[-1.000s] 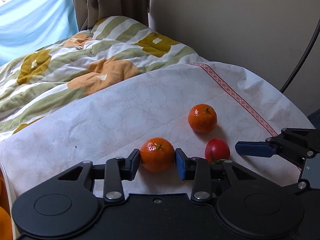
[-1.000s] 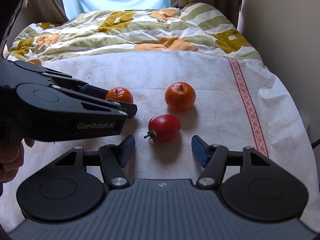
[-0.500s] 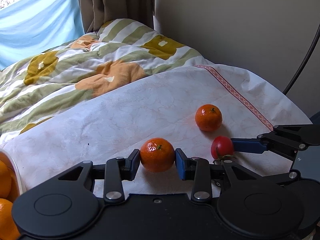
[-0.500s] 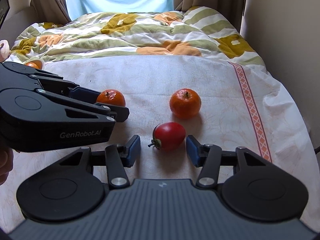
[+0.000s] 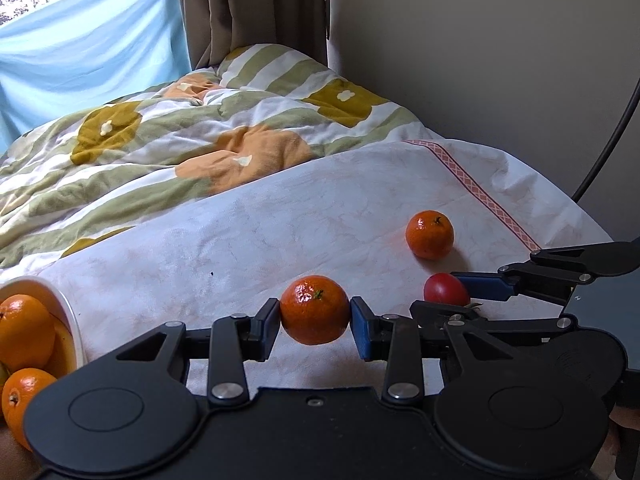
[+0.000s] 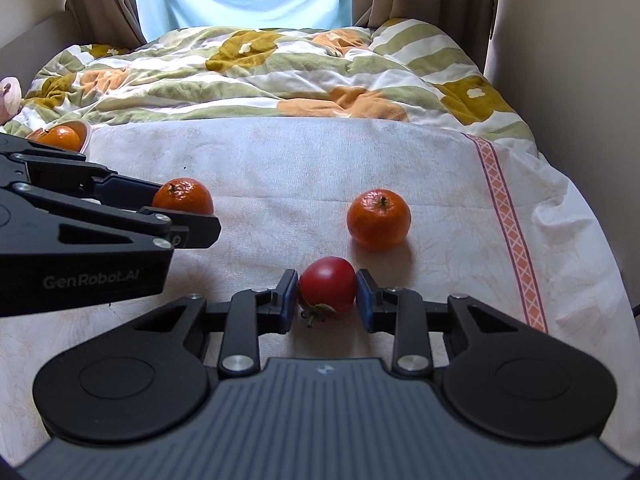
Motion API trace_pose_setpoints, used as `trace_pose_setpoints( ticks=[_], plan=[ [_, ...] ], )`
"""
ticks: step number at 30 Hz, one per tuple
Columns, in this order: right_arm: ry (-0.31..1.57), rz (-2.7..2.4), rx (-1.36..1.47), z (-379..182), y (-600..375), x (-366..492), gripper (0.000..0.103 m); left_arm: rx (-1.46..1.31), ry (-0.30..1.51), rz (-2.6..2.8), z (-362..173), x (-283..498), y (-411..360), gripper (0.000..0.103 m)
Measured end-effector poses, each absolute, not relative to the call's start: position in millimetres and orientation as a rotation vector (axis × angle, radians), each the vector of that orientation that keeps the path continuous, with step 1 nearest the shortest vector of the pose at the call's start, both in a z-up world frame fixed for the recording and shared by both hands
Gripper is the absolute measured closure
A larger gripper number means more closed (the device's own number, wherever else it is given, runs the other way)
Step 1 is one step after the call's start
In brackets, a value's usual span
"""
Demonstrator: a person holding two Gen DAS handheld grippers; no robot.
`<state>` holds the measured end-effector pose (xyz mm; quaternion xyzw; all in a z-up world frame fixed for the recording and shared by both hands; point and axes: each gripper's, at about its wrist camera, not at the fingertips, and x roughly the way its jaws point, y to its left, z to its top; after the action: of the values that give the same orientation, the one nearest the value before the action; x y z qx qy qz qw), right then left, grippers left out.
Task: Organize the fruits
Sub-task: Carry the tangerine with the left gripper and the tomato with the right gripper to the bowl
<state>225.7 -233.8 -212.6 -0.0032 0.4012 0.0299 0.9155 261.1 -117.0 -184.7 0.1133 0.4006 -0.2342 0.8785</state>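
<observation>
White bowl (image 5: 74, 320) at cloth's (image 5: 280, 232) left edge holds oranges; left gripper (image 5: 315, 326) pinches a mandarin (image 5: 315, 309) mid-cloth, right gripper (image 6: 327, 298) pinches tomato (image 6: 328, 285) just right; second mandarin (image 6: 378, 218) lies free nearby.

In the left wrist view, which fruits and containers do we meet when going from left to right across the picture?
White bowl with oranges → mandarin between the left gripper fingers → loose mandarin → red tomato.
</observation>
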Motion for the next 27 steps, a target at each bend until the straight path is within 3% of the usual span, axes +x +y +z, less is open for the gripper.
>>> trace_pose_setpoints(
  ticks=[27],
  plan=[
    [0.699, 0.211, -0.018, -105, -179, 200, 0.057, 0.08, 0.666, -0.262, -87, 190, -24, 0.062]
  ],
)
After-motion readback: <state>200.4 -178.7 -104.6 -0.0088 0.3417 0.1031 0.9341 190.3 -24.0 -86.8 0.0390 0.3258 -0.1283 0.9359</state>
